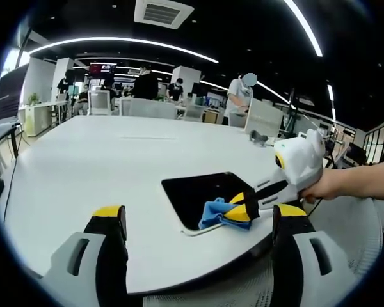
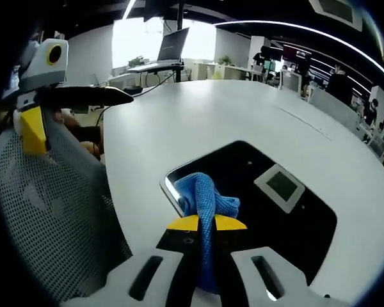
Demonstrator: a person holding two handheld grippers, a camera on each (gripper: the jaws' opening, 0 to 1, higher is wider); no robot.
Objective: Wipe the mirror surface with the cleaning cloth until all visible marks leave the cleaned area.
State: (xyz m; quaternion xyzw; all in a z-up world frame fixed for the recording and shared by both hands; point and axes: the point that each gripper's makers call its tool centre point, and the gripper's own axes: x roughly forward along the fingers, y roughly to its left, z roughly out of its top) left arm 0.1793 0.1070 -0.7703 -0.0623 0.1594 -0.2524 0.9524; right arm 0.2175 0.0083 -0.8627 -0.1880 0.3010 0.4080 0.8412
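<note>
Blue cloth [image 2: 207, 199] sits clamped in my right claw [image 2: 207, 223], pressed on the mirror [image 2: 288, 217]. Its long axis runs away across the white counter [image 1: 102, 166]. My left claw [image 1: 201, 220] hangs wide, holding nothing.

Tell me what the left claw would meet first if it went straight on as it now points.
Probably nothing close: the left claw points across bare white table, with the mirror off to its right. Depth is unclear.

The broad white desk [image 1: 96, 160] lies bare beyond the dark rectangular mirror [image 1: 201, 192], giving wide passage there. On the mirror, the right gripper [image 1: 246, 206] and its bunched blue cleaning cloth [image 2: 205, 198] block the near corner. A grey mesh chair back [image 2: 51, 217] crowds the desk's near edge.
</note>
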